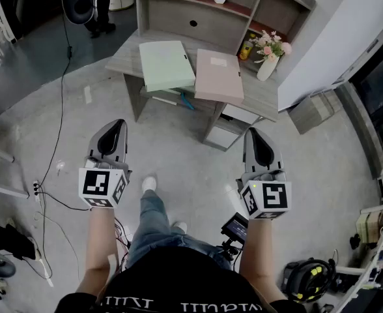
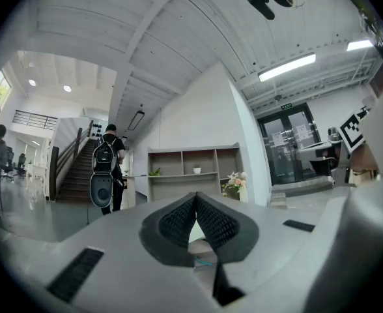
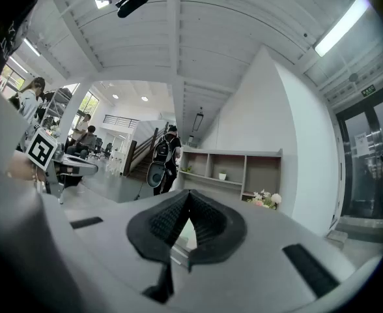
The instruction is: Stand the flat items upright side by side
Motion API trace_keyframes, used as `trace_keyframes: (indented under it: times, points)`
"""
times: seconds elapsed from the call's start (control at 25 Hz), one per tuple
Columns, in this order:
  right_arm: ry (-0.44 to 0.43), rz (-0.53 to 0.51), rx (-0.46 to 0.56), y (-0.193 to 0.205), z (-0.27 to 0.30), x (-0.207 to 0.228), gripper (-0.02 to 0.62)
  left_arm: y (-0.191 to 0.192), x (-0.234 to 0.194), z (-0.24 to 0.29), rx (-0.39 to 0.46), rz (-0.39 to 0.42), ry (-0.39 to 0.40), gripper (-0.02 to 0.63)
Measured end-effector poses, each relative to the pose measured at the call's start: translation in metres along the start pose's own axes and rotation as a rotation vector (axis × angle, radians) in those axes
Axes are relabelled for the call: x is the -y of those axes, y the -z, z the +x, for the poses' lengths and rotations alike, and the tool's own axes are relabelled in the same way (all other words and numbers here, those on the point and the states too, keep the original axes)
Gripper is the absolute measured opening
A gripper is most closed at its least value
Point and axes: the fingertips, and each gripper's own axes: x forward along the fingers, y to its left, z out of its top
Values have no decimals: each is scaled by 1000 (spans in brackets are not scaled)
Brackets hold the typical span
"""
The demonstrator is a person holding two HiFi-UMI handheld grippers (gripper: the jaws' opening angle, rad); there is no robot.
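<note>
The left gripper (image 1: 116,125) is held level above the concrete floor (image 1: 191,152), with its jaws pressed together and nothing caught between them. The right gripper (image 1: 254,133) is held level alongside it, well apart, and its jaws are likewise seen closed on nothing. Ahead of both grippers, well apart from them, a grey desk (image 1: 124,61) is found. A pale green file box (image 1: 167,64) is laid flat on it, ahead of the left gripper and a little to its right. A pink file box (image 1: 219,75) is laid flat just beside it, nearer the right gripper's line. Further on, beyond the right gripper, a white vase of flowers (image 1: 269,56) is set at the desk's far corner. Behind the desk an open shelf unit (image 1: 198,13) is seen
</note>
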Motion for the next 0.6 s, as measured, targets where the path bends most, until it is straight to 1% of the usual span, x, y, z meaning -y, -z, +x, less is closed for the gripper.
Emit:
trace_keyframes:
  times: [0.16, 0.32, 0.44, 0.48, 0.52, 0.56, 0.6]
  points:
    - [-10, -25, 8, -10, -14, -5, 15, -11, 3, -17, 20, -16, -32, 13]
    - [-20, -6, 12, -11, -20, -12, 15, -22, 4, -23, 38, -10, -31, 14]
    - [-22, 9, 15, -12, -23, -14, 15, -25, 2, -25, 33, -46, -26, 15]
    - [-26, 9, 20, -14, -23, -14, 15, -24, 2, -23, 18, -70, -24, 73]
    - [-30, 10, 28, -15, -23, -14, 15, -22, 2, -20, -1, -95, -25, 254]
    - [-32, 12, 35, -17, -23, -12, 15, -19, 1, -16, -19, -115, -30, 419]
    - [-31, 16, 42, -18, -22, -11, 15, -16, 0, -13, -33, -131, -37, 497]
